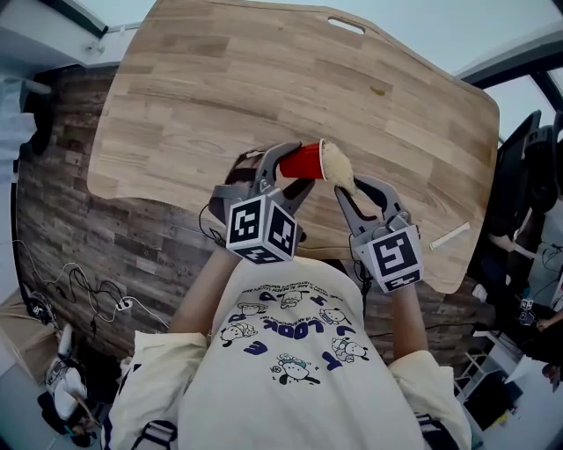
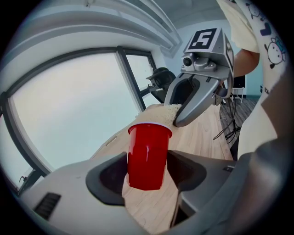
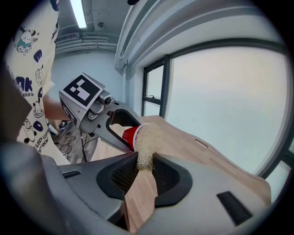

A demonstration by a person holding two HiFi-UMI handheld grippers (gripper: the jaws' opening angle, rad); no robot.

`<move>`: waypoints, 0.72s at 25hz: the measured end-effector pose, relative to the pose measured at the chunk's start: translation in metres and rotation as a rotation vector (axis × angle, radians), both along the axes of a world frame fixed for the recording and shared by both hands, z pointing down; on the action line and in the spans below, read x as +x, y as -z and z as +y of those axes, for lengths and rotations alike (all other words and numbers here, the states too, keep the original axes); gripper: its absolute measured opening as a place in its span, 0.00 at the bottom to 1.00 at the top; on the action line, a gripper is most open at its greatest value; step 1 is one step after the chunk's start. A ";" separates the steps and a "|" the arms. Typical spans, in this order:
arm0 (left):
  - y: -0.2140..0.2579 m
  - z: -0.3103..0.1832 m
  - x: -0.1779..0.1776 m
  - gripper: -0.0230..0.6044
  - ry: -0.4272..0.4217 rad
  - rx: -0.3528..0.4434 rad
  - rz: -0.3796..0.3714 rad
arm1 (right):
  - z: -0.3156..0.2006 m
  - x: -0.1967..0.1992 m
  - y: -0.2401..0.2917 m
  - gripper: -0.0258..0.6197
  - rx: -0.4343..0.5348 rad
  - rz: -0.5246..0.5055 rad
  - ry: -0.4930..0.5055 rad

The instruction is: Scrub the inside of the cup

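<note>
A red plastic cup (image 1: 302,162) is held on its side above the wooden table (image 1: 220,88), with my left gripper (image 1: 283,180) shut on its body. In the left gripper view the cup (image 2: 147,156) sits between the two pads. A beige loofah sponge (image 1: 339,167) is pinched in my right gripper (image 1: 352,189) and presses against the cup's open mouth. Seen from the right gripper view, the loofah (image 3: 146,146) rises from the pads and covers the cup rim (image 3: 131,136). The cup's inside is hidden.
A small white strip (image 1: 449,235) lies on the table near its right front edge. A cut-out handle slot (image 1: 345,25) is at the table's far edge. Cables (image 1: 79,290) trail on the wood-pattern floor at the left. An office chair (image 1: 528,158) stands at the right.
</note>
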State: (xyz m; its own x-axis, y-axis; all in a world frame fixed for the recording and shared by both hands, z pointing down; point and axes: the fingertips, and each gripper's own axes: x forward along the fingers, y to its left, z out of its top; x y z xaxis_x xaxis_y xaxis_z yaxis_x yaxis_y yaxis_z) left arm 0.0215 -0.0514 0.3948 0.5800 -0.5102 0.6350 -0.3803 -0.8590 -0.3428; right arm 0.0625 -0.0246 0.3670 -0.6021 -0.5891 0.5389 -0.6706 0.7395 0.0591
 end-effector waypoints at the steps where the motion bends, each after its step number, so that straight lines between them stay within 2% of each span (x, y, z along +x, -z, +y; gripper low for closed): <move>1: 0.000 0.001 -0.001 0.51 -0.011 0.010 -0.005 | 0.001 -0.001 -0.001 0.17 -0.022 -0.015 0.014; 10: 0.001 0.010 0.000 0.49 -0.122 0.141 -0.116 | 0.007 -0.005 -0.008 0.17 -0.136 -0.047 0.123; 18: 0.000 0.012 0.000 0.49 -0.168 0.168 -0.143 | 0.010 -0.010 -0.010 0.17 -0.145 -0.013 0.195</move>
